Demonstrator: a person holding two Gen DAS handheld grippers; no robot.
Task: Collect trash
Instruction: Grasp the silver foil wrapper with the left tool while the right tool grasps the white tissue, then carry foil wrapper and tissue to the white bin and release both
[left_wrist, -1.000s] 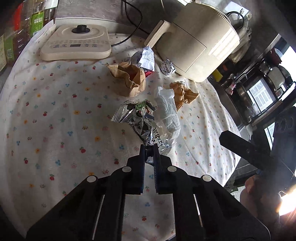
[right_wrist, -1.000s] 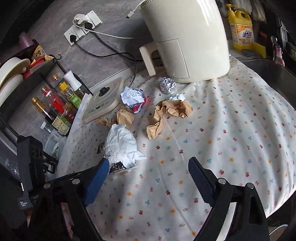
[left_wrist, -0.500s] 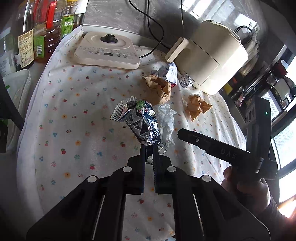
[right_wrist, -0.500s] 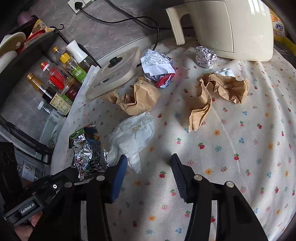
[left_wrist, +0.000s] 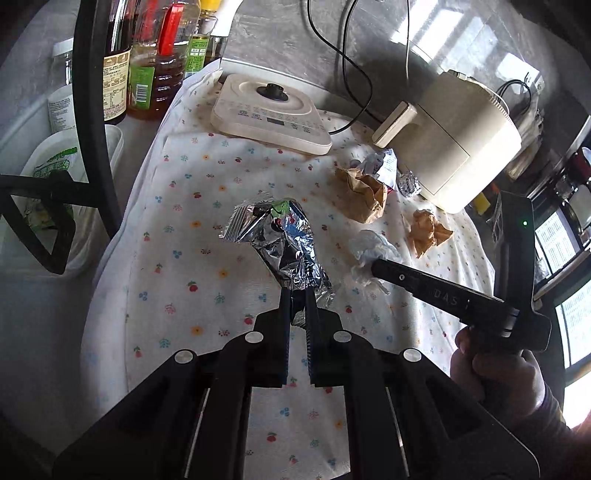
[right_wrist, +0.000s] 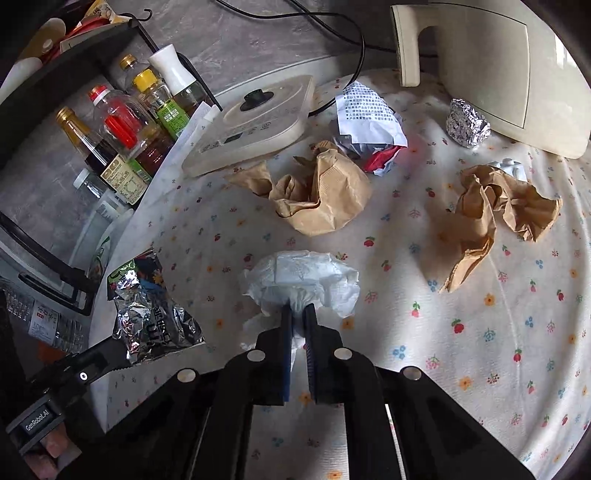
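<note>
Now left gripper (left_wrist: 296, 295) pinches foil wrapper (left_wrist: 280, 243) — right gripper (right_wrist: 298, 314) pinches white tissue (right_wrist: 303, 277) at fingertips.

air fryer (right_wrist: 517, 70) cropped by frame edge, bottle labels (left_wrist: 114, 88) unreadable

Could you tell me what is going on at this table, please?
A person is clearing trash off a floral tablecloth with a gripper in each hand. The left gripper is shut on a crumpled foil snack bag. The right gripper is shut on a white tissue wad. Two crumpled brown paper bags, a printed wrapper and a foil ball lie uncollected near the air fryer.
</note>
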